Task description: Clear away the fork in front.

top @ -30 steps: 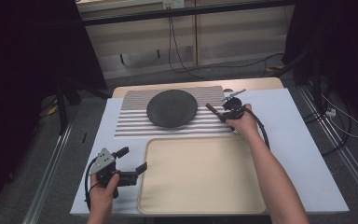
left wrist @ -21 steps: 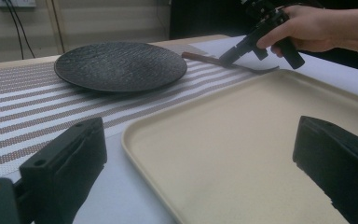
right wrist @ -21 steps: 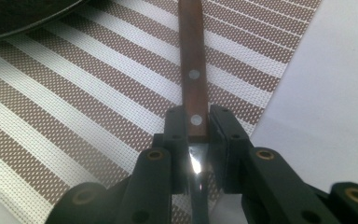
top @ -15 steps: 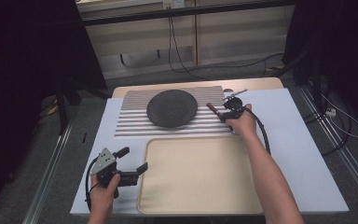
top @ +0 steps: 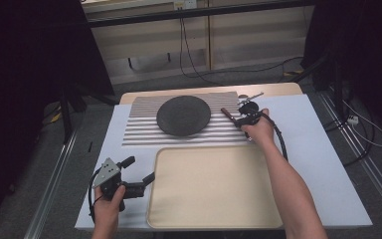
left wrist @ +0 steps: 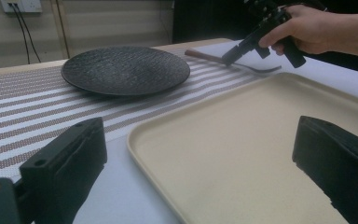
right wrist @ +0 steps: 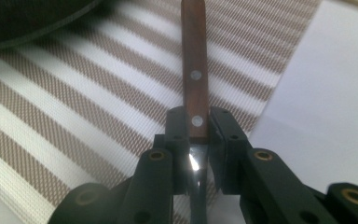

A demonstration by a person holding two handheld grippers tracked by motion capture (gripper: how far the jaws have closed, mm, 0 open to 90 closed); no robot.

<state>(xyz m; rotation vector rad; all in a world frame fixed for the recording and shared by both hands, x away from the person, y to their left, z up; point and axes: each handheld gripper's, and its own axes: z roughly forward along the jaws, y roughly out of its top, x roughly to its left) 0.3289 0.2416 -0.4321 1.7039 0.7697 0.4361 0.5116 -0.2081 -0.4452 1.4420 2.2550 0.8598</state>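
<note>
My right gripper (top: 237, 121) is shut on a utensil with a brown wooden handle (right wrist: 194, 70), at the neck where the wood meets the metal. The handle (top: 227, 113) points away over the striped placemat (top: 139, 132), just right of the black round plate (top: 183, 115). The left gripper view shows that gripper (left wrist: 233, 53) angled down onto the utensil (left wrist: 205, 56), whose metal end trails to the right. My left gripper (top: 140, 169) is open at the front left of the table with nothing in it. Its jaws straddle the left rim of the beige tray (left wrist: 242, 140).
The beige tray (top: 214, 184) takes up the front middle of the white table cover (top: 318, 149). A small metal item (top: 251, 97) lies behind my right hand. The right gripper's cable (top: 281, 139) loops beside the forearm. The plate's edge (right wrist: 28, 23) is close to the left of the handle.
</note>
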